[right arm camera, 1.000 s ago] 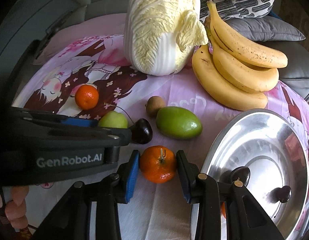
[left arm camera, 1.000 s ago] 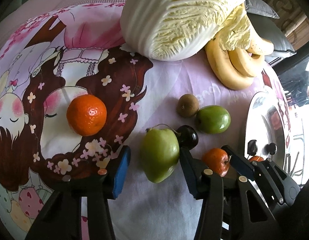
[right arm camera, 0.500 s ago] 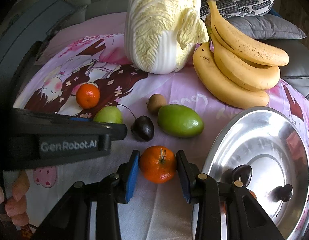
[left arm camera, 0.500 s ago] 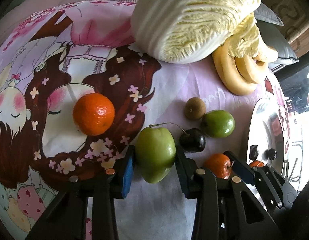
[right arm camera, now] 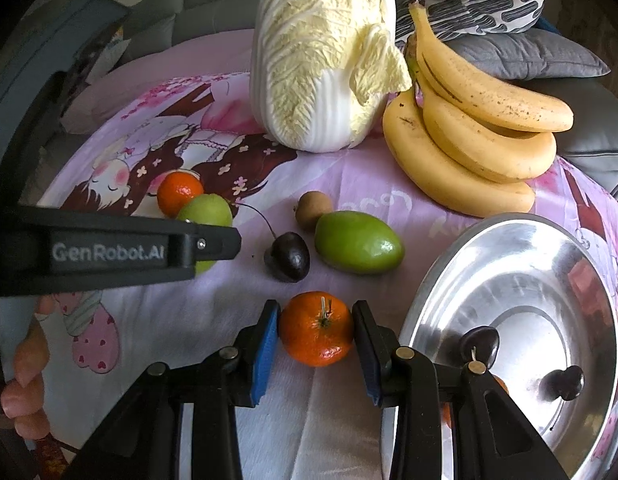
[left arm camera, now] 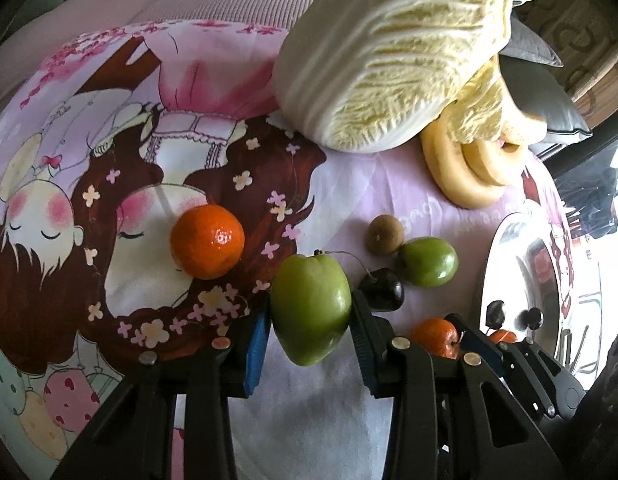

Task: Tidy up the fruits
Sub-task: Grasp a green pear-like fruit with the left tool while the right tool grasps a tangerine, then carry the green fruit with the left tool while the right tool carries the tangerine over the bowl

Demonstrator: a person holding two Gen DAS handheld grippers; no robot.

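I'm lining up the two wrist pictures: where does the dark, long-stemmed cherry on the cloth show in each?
Left wrist: dark cherry lies right of centre, beside the left gripper's right finger.
Right wrist: cherry at centre, above the right gripper.
Shared landmark: the oval green fruit just right of it.

A pale napa cabbage (right arm camera: 323, 60) on the pink cartoon-print cloth (right arm camera: 369, 176), grey cushions (right arm camera: 525, 52) behind.
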